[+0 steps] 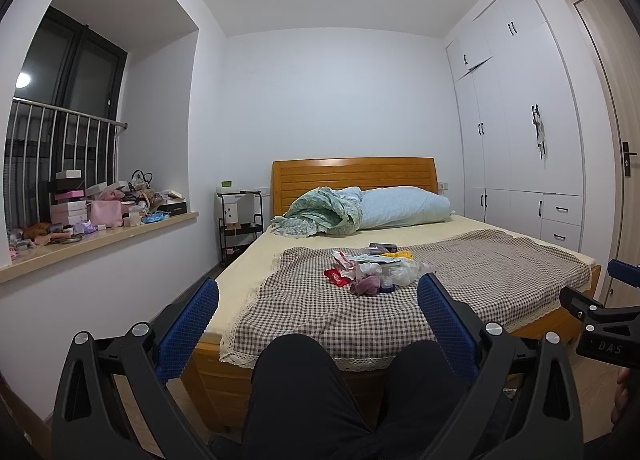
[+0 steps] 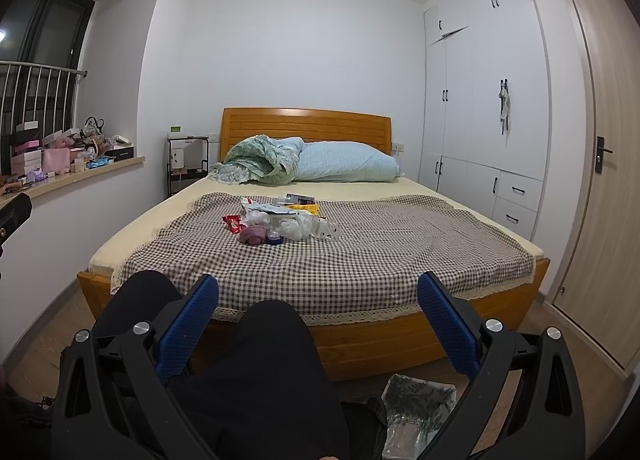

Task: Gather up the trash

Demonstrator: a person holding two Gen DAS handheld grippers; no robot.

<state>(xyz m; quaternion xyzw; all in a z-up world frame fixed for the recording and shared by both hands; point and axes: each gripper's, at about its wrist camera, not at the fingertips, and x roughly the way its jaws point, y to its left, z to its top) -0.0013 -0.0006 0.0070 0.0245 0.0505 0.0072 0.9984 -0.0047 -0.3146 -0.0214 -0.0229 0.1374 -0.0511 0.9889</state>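
Both grippers hang low in front of the bed (image 1: 224,364), above the person's dark-trousered legs (image 1: 304,392), and neither touches anything. The left gripper (image 1: 318,324) has its jaws spread wide, the blue pads (image 1: 188,328) well apart with nothing between them. The right gripper (image 2: 318,324) is spread just as wide and also holds nothing; in the left view its black frame shows at the right edge. The trash (image 2: 276,219) lies in a loose heap on the checked blanket (image 2: 380,260) near the middle of the bed, well beyond both grippers. In the heap are a red wrapper (image 2: 232,223) on the left, a crumpled purple piece (image 2: 253,235) at the near edge, a small blue-and-white item (image 2: 275,238) just beside it, white crumpled plastic (image 2: 294,225) to the right, and a yellow packet (image 2: 306,208) and a dark box (image 2: 300,197) at the far side. Behind the heap a green quilt (image 2: 256,165) and a pale blue pillow (image 2: 344,163) rest against the wooden headboard (image 2: 304,123). On the floor near the right gripper lies a clear bag (image 2: 416,408) with a leaf print. Boxes and pink things crowd the windowsill (image 1: 100,238) on the left, a black stand (image 1: 240,223) sits beside the headboard, and a white wardrobe (image 2: 488,99) and a door (image 2: 600,163) fill the right wall.
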